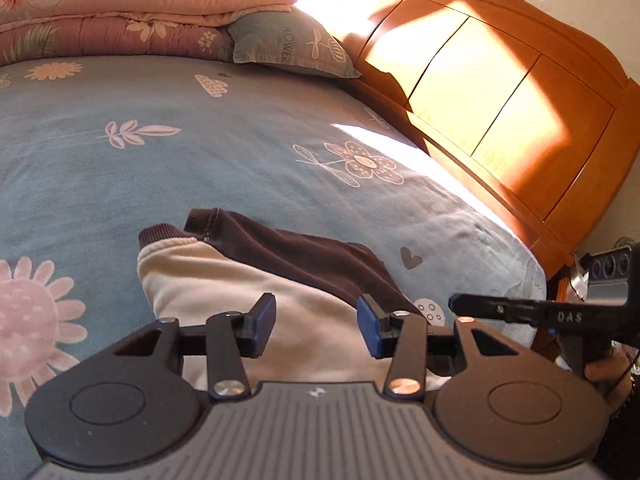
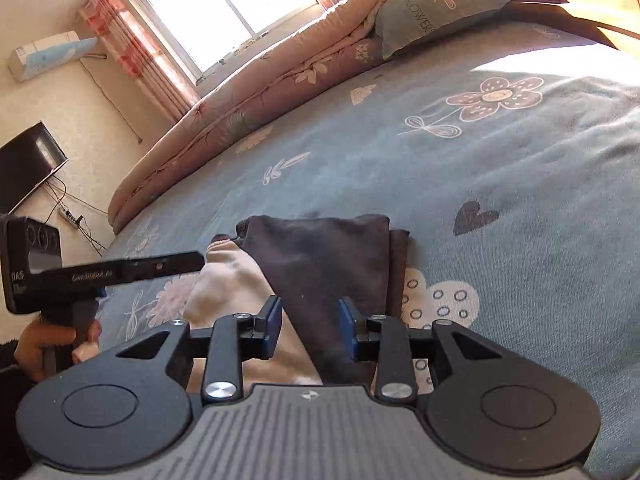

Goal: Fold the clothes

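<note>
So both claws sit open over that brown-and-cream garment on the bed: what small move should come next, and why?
Probably lift both away and check the fold. The left claw and right claw stand open with nothing pinched, and the brown-and-cream garment already lies as a compact bundle on the blue floral bedsheet. If its cream edge still looks uneven, smooth it flat.

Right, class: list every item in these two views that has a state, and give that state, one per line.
left gripper: open, nothing between its pads.
right gripper: open, above the garment, not gripping.
brown and cream garment: folded, lying on the bed.
quilt: folded, stacked at the bed's far side.
pillow: lying against the quilt.
television: screen dark.
</note>
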